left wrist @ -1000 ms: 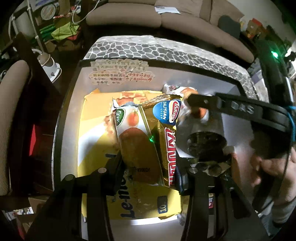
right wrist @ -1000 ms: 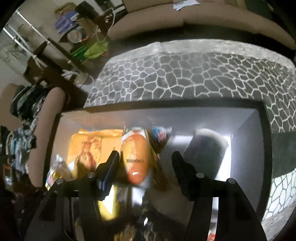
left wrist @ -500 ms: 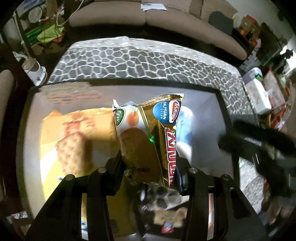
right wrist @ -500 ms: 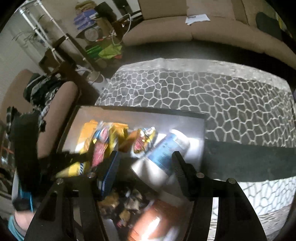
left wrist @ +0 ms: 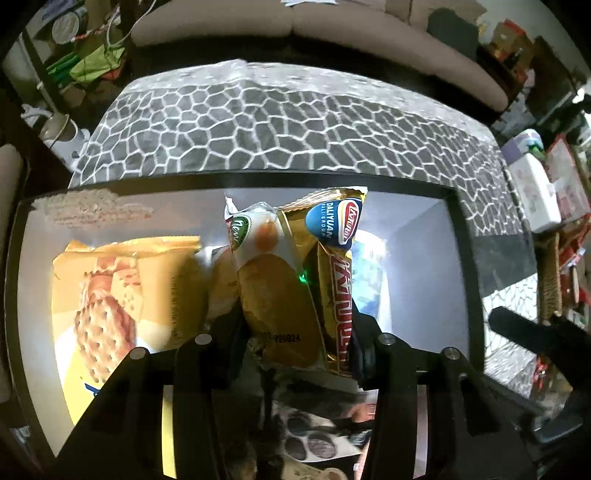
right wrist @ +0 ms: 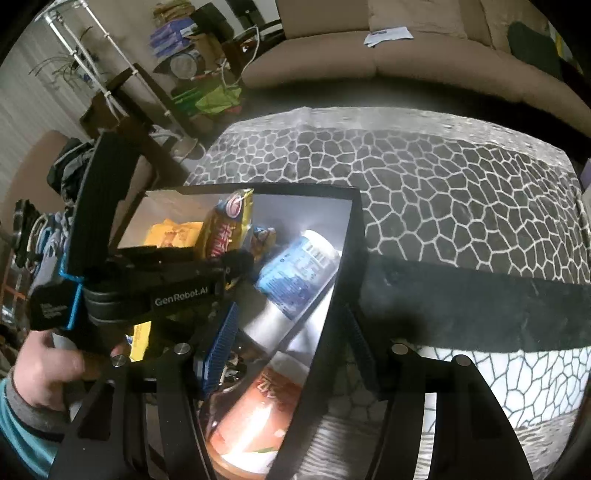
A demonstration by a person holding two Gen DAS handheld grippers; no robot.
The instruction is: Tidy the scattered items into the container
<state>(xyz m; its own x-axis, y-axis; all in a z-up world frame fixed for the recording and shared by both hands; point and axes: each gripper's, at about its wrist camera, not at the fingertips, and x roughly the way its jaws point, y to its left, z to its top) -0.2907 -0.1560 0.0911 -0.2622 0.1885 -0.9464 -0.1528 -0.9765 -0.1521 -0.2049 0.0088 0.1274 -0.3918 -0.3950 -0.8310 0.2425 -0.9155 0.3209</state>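
Snack packets (left wrist: 295,280), 2 of them, stand upright clamped in the left tongs (left wrist: 299,343) above the black-rimmed container (left wrist: 461,258), beside a yellow biscuit bag (left wrist: 122,291) inside. Right tongs (right wrist: 288,347) hang wide, gripping nothing, straddling the container's right wall above a blue-labelled can (right wrist: 295,269).

In the left wrist view the container (left wrist: 458,236) fills the middle, with the patterned cloth (left wrist: 280,122) behind it at 12 o'clock and the sofa (left wrist: 295,22) beyond that. Inside, a large biscuit bag (left wrist: 122,295) lies at 9 o'clock. Two snack packets (left wrist: 295,273) stand side by side at the centre, between the fingers of the left claw (left wrist: 295,343). In the right wrist view a bottle (right wrist: 295,269) lies inside the container against its 3 o'clock wall, and the right claw (right wrist: 288,339) straddles that wall.
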